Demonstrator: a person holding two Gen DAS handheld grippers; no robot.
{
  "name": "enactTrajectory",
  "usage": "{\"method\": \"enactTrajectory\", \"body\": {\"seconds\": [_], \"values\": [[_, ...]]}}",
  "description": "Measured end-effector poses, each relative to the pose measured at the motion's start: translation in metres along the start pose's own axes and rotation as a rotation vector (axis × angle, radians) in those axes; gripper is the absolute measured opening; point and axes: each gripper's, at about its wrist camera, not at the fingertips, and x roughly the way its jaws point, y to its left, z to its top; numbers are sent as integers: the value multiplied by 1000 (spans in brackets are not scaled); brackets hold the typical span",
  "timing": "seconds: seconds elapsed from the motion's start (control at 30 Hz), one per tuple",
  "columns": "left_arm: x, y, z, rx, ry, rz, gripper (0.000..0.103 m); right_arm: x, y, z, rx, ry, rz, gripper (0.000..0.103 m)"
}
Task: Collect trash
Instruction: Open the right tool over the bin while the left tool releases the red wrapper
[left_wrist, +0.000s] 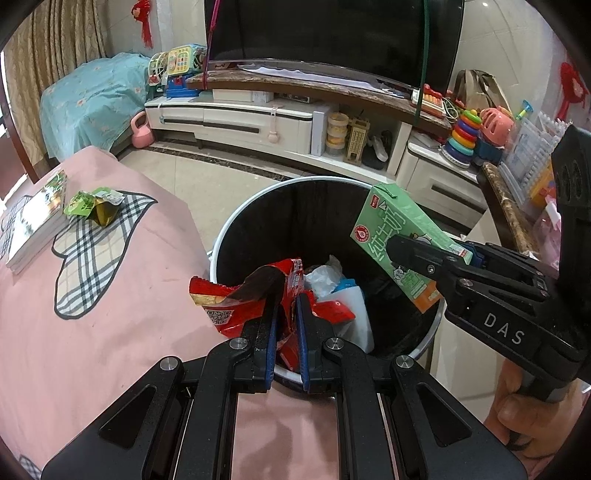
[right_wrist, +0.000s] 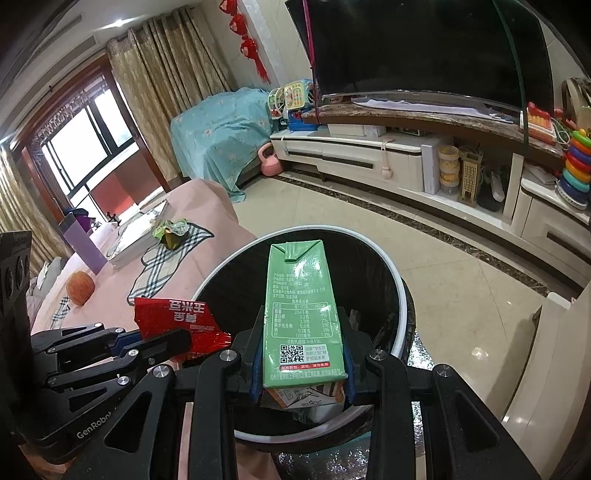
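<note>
**Both tongs loaded over the bin**

Left wrist view gives me the left tongs (left_wrist: 286, 295) clenched on a crinkled red foil wrapper (left_wrist: 240, 299), its glossy torn edges splaying out to either side of the blue pads. Below it gapes the trash bin (left_wrist: 221, 236), round, with a white rim and a black liner; soft white plastic and a scrap of blue lie in the bottom.

My right tongs (right_wrist: 303, 332) grasp a green milk carton (right_wrist: 301, 306), a rigid rectangular box with a folded gable top (printed nutrition table and QR code face up). Its flat sides sit squeezed between the pads, and it hangs over the bin's mouth, tilted with the gable end pointing away from me. In the left wrist view I see the same carton (left_wrist: 399, 229) angled above the right side of the rim, and the hand (left_wrist: 517, 413) gripping the tool's handle.

On the pink tabletop (left_wrist: 92, 332) to the left, a crumpled green-and-gold wrapper (left_wrist: 92, 205) rests on a plaid cloth patch (left_wrist: 92, 258), beside a stack of glossy books (left_wrist: 35, 225).
</note>
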Motion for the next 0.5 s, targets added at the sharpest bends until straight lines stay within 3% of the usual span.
{"method": "enactTrajectory", "body": {"seconds": [0.5], "values": [[6,-1,1,10,15,4,10,8,-5,5,0,23,-5,32]]}}
